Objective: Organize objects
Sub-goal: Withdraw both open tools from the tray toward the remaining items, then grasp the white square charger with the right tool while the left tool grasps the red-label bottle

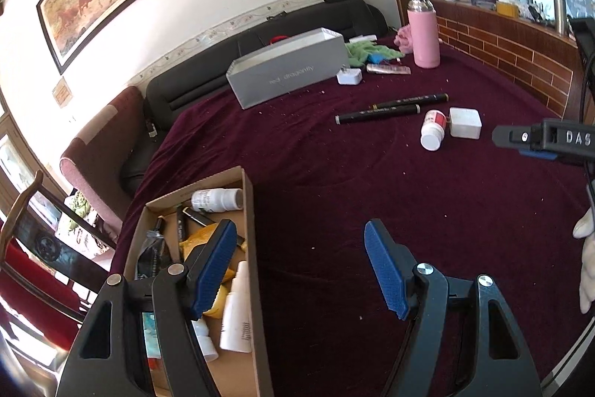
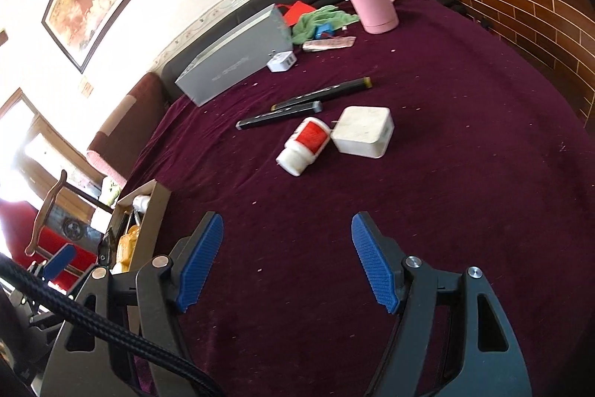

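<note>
The left gripper's (image 1: 301,266) finger hides part of the cardboard box's (image 1: 250,248) contents; the lower edge crops the box. In the right wrist view only a corner of the box (image 2: 158,211) shows. Lettering on the grey box (image 1: 293,73) and the two markers (image 1: 390,108) is too small to read. The right gripper (image 1: 543,138) is cut off at the frame edge.

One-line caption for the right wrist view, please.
Open right claw hovers over maroon tablecloth, facing a toppled pill bottle beside a white charger.
</note>
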`<state>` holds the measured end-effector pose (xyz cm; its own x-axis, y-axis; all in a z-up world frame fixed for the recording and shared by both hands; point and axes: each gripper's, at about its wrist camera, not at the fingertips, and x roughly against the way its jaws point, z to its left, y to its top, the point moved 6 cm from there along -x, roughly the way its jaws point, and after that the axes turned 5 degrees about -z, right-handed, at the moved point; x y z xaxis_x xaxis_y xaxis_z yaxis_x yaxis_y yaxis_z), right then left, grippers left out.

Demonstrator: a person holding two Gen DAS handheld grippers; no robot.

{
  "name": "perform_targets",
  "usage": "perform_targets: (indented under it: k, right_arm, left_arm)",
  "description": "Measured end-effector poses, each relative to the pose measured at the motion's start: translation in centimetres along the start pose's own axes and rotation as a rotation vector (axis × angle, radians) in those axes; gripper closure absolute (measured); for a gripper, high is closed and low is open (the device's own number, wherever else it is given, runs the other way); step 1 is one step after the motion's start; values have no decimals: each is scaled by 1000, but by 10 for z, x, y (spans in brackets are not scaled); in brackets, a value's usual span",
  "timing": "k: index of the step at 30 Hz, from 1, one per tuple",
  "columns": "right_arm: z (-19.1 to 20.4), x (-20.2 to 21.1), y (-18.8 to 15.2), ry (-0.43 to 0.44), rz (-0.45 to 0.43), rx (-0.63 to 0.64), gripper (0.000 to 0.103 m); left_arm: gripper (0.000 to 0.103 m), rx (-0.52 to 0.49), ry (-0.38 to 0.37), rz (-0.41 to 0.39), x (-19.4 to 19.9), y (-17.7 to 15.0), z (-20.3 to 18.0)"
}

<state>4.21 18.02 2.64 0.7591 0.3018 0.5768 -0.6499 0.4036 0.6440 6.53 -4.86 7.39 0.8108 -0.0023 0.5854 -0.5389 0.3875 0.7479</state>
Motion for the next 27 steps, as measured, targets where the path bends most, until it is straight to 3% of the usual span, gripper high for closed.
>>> perform_targets:
  k: [11,27]
  right_arm:
    - [-31,-11,7,-38,24,-40,31]
    - [-47,-30,32,-99,31,-49,31]
  left_arm:
    - [38,-44,-49,67,-32,-2,-32]
    - [38,-41,-119,181,-86,-18,-55]
